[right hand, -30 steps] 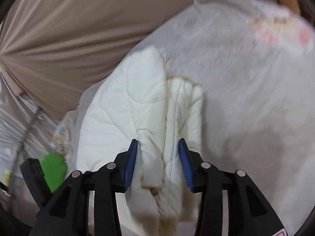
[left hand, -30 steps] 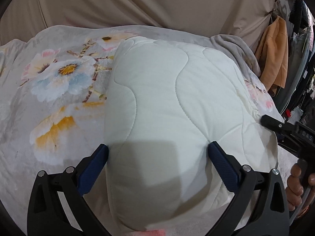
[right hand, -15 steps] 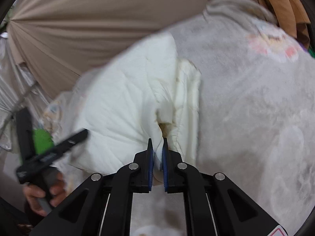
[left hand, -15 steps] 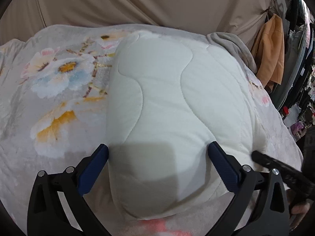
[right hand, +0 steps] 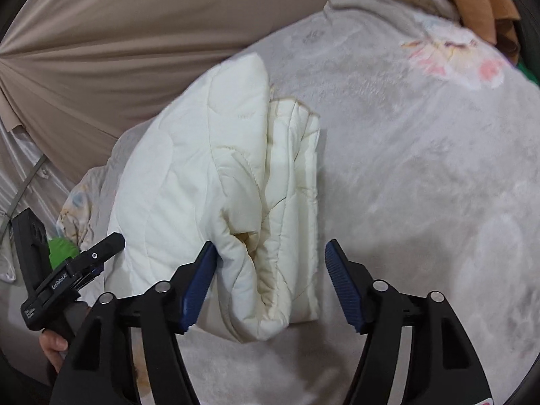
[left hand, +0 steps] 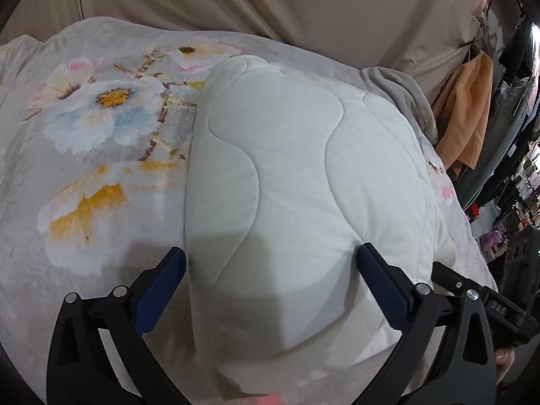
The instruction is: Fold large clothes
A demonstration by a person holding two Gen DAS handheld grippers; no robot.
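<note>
Underneath everything lies a grey floral blanket point(left hand: 101, 155) spread over a bed, with a tan curtain point(left hand: 270, 0) hanging behind it and an orange garment point(left hand: 465, 114) at the far right edge. On the blanket rests the cream quilted garment point(left hand: 287, 195), folded into a thick bundle; from the right wrist view its stacked layers show at the near end point(right hand: 270, 202), one flap curling over the others. The left gripper point(left hand: 270, 283) is spread wide, its blue pads standing at either side of the bundle's near end; whether they press the fabric cannot be told. The right gripper point(right hand: 270, 280) has just been opening and now stands spread, the folded corner of the garment between its jaws: the left pad is just beside or touching the fabric, the right pad is clear of it. A hand point(right hand: 54, 347) holds the left gripper's handle at the lower left.
</note>
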